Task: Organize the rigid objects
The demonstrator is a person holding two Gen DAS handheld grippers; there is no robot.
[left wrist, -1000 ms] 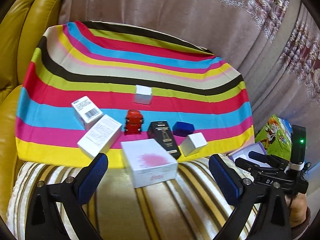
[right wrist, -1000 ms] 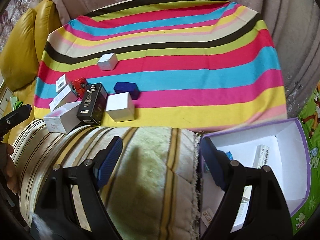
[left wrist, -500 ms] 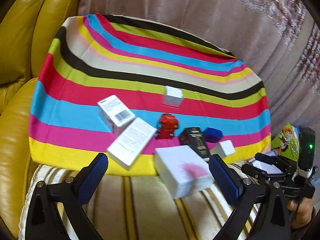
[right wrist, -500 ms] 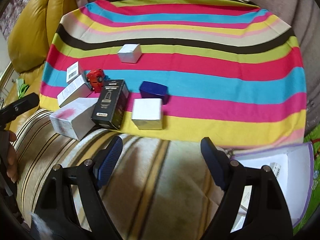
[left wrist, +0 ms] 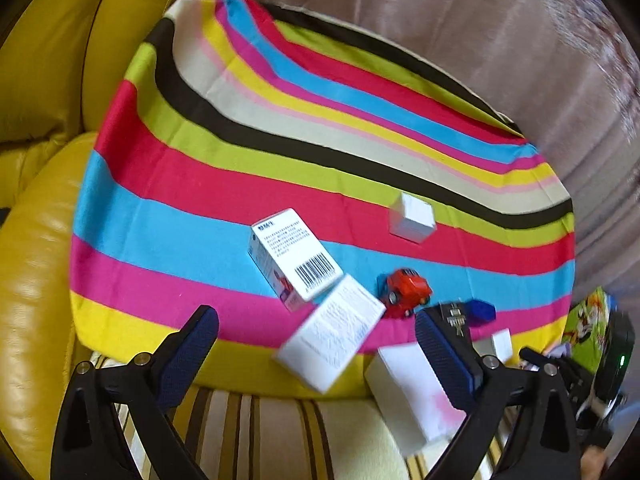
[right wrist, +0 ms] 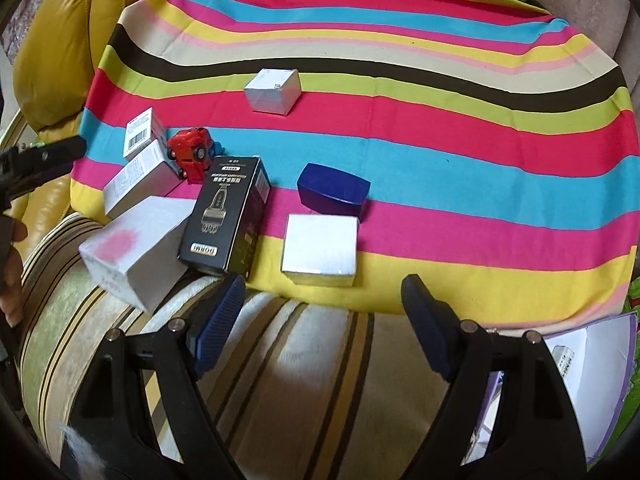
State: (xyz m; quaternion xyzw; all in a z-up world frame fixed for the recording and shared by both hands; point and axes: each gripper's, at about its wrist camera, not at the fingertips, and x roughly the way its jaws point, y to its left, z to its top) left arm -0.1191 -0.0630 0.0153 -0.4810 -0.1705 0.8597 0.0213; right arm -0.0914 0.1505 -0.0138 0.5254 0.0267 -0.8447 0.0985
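Your left gripper [left wrist: 316,344] hung open above a striped cloth [left wrist: 200,184] scattered with white boxes and a red toy car [left wrist: 406,290].

The far half of the striped cloth [right wrist: 400,60] is lying open. Boxes are crowding its near-left corner: black box [right wrist: 226,216], pink-marked box [right wrist: 132,248], red toy car [right wrist: 192,152]. Right side is staying passable.

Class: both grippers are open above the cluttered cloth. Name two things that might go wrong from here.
1. The pink-stained box overhangs the cloth's front edge onto the cushion; a nudge may tip it.
2. The black box, toy car and white boxes crowd together, so fingers closing on one may knock its neighbours.
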